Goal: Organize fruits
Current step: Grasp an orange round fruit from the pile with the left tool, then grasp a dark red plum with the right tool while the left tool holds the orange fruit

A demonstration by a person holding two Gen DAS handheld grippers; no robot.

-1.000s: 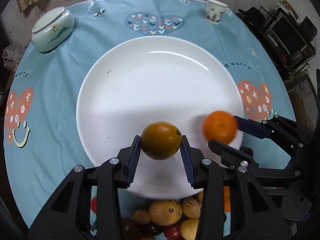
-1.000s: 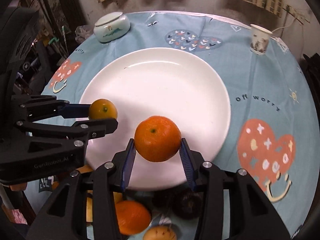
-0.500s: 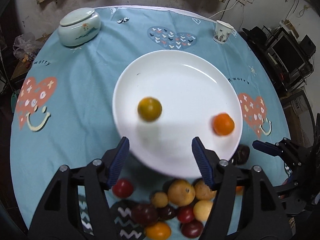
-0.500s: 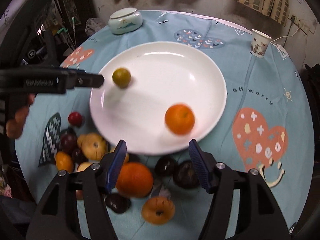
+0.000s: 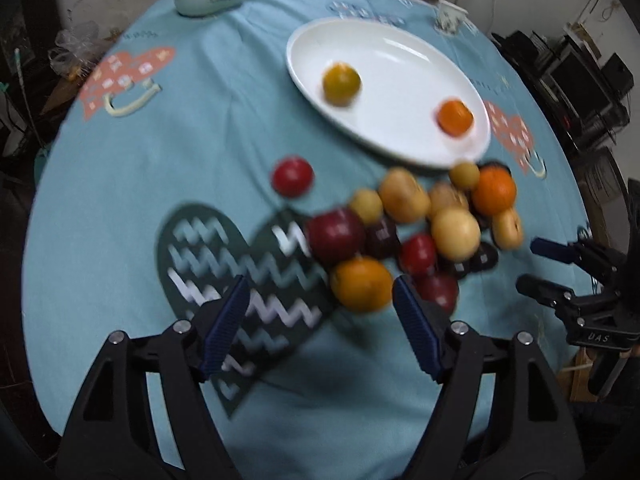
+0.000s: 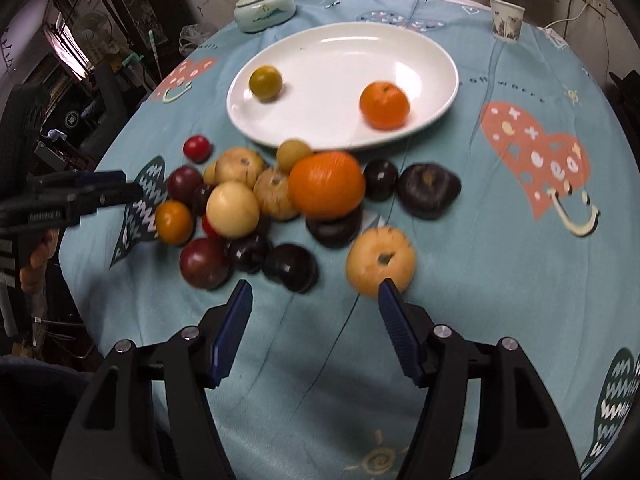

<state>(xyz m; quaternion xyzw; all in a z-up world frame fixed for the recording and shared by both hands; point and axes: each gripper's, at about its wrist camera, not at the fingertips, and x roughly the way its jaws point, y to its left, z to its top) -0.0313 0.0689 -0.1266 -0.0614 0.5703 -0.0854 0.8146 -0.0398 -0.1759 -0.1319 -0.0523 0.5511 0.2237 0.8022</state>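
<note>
A white plate point(image 5: 400, 56) point(image 6: 352, 60) holds a greenish-yellow citrus point(image 5: 341, 83) point(image 6: 265, 82) and a small orange point(image 5: 455, 117) point(image 6: 384, 105). A pile of fruit lies in front of it: a big orange point(image 6: 326, 185), yellow apples point(image 6: 232, 209), dark plums point(image 6: 428, 190), red fruits point(image 5: 292, 175). My left gripper point(image 5: 322, 312) is open and empty, near an orange fruit point(image 5: 361, 283). My right gripper point(image 6: 314, 312) is open and empty, just behind a yellow apple point(image 6: 381, 261).
A lidded ceramic bowl point(image 6: 264, 8) stands at the far left of the round table, a paper cup point(image 6: 507, 19) at the far right. The blue cloth point(image 6: 480, 280) has heart prints. The other gripper shows at each view's side point(image 5: 576, 280).
Both grippers opened, left their fruits on the plate, and pulled back toward the near table edge. The fruit pile has come into full view.
</note>
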